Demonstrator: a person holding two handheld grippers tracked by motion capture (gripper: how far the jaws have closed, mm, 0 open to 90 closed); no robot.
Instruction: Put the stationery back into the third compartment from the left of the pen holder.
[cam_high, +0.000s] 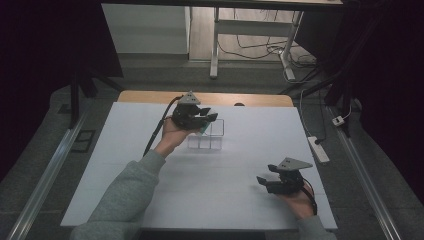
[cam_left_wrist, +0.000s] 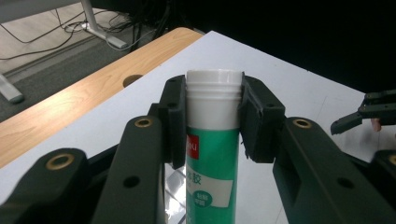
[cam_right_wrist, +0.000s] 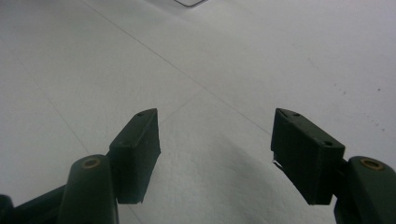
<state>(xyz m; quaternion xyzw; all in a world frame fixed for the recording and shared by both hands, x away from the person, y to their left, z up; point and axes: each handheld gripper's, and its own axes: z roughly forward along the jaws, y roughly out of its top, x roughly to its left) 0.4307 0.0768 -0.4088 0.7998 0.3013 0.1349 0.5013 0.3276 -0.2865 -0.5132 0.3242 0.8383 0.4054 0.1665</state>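
Observation:
My left gripper is shut on a glue stick with a green body and a white cap, holding it upright by its upper part. In the high view that left gripper hovers over a clear plastic compartment box at the table's far middle, with the green glue stick just showing below the jaws. My right gripper rests low near the front right of the table, open, with nothing between its jaws. In the right gripper view, the right gripper faces bare white table.
A white sheet covers the table, with a wooden edge at the back holding a dark hole. A power strip and cables lie on the floor at the right. Desk legs stand beyond the table.

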